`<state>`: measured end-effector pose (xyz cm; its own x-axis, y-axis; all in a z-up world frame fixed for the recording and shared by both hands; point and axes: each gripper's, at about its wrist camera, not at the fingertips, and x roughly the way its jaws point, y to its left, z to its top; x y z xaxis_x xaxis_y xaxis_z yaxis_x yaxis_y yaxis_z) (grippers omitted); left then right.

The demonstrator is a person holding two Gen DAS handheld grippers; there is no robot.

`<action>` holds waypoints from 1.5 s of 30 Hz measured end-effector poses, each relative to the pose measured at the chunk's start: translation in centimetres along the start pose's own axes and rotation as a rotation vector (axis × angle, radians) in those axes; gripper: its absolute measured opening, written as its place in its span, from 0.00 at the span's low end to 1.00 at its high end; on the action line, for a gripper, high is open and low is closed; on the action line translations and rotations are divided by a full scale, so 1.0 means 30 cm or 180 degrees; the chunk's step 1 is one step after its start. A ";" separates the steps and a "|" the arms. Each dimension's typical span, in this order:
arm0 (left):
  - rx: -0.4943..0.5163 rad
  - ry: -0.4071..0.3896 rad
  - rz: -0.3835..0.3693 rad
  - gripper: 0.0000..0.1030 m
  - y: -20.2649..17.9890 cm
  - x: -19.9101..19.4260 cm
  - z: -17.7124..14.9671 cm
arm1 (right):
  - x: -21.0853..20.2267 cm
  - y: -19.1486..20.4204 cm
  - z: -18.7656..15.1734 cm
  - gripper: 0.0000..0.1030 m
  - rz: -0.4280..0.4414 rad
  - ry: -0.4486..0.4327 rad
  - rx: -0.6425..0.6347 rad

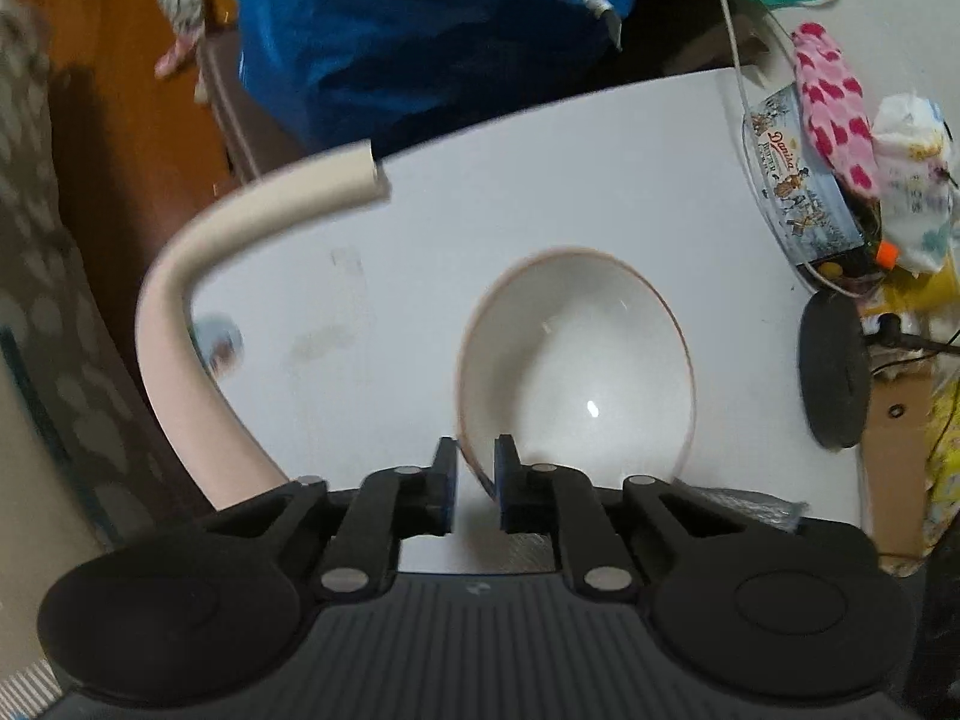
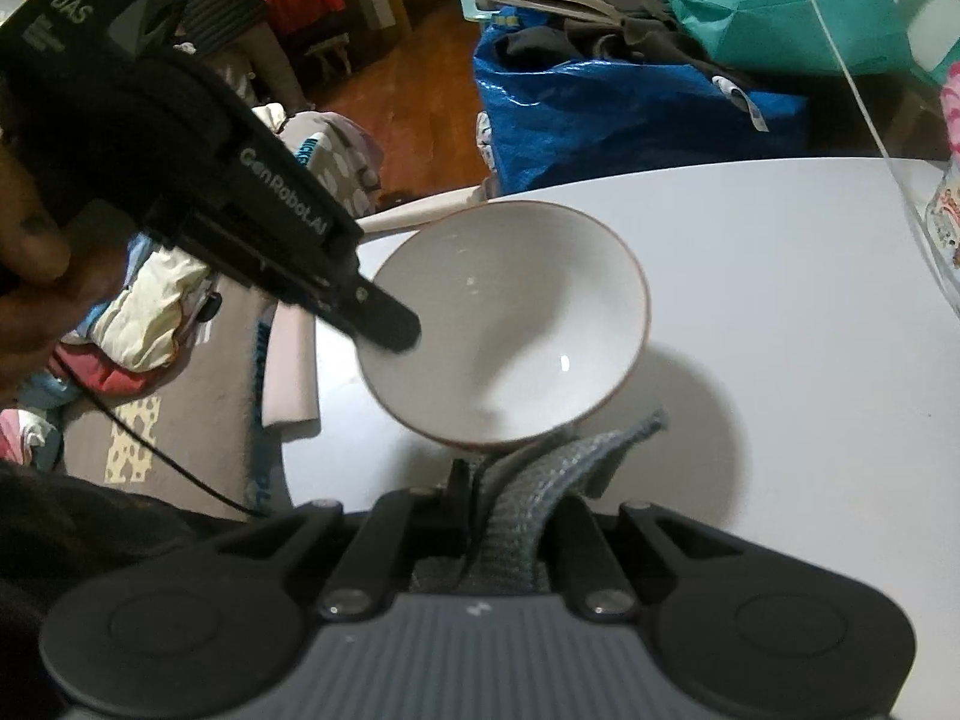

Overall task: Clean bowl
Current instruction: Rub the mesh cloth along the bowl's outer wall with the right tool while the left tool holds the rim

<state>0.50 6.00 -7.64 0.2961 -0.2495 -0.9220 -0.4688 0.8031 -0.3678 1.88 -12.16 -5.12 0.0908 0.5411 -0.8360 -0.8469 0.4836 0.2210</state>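
Observation:
A white bowl with a thin brown rim (image 1: 579, 360) is held tilted above the white table (image 1: 540, 168). My left gripper (image 1: 476, 468) is shut on the bowl's near rim, one finger inside and one outside. In the right wrist view the bowl (image 2: 510, 324) is lifted and casts a shadow, with the left gripper (image 2: 384, 324) clamping its left rim. My right gripper (image 2: 510, 498) is shut on a grey knitted cloth (image 2: 540, 480), just below the bowl's near edge. The cloth's corner shows in the left wrist view (image 1: 750, 504).
A biscuit tin (image 1: 792, 186) with pink cloth and clutter stands at the table's right edge beside a black round base (image 1: 834, 366). A blue bag (image 2: 600, 114) and a teal bag (image 2: 780, 6) lie beyond the far edge. A beige padded arc (image 1: 180, 300) borders the left.

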 end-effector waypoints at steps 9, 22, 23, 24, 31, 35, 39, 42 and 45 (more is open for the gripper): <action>0.0756 -0.0151 0.0278 0.15 -0.025 -0.012 0.055 | -0.005 -0.011 -0.002 0.07 -0.0036 -0.0032 0.0008; 0.0653 -0.0253 0.0246 0.06 -0.010 -0.017 0.065 | -0.010 -0.020 0.006 0.08 -0.0092 -0.0064 0.0048; 0.0513 -0.0252 0.0242 0.06 -0.005 -0.020 0.053 | -0.006 -0.016 0.005 0.08 -0.0072 -0.0044 0.0038; 0.0382 -0.0250 0.0240 0.06 0.000 -0.023 0.042 | -0.003 -0.014 0.005 0.08 -0.0058 -0.0032 0.0030; 0.0002 -0.0151 0.0178 0.12 -0.010 -0.017 -0.007 | 0.018 0.032 0.012 0.08 0.0067 -0.0011 -0.0086; 0.0115 -0.0095 0.0130 0.12 -0.013 -0.013 0.002 | 0.025 0.056 0.012 0.08 0.0116 -0.0009 -0.0153; 0.0702 -0.0186 0.0294 0.17 -0.048 -0.032 0.020 | 0.014 0.037 0.004 0.08 0.0069 -0.0047 -0.0081; 0.0967 -0.0306 0.0442 0.17 -0.053 -0.046 0.051 | -0.004 0.011 0.006 0.08 -0.0038 -0.0106 -0.0048; 0.1117 -0.0266 0.0469 0.18 -0.049 -0.025 0.095 | -0.014 -0.015 0.012 0.08 -0.0093 -0.0134 0.0007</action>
<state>3.33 6.55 -6.06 0.3204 -0.0844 -0.9435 -0.2024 0.9669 -0.1553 2.41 -12.37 -4.69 0.1374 0.5552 -0.8203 -0.8425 0.5010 0.1980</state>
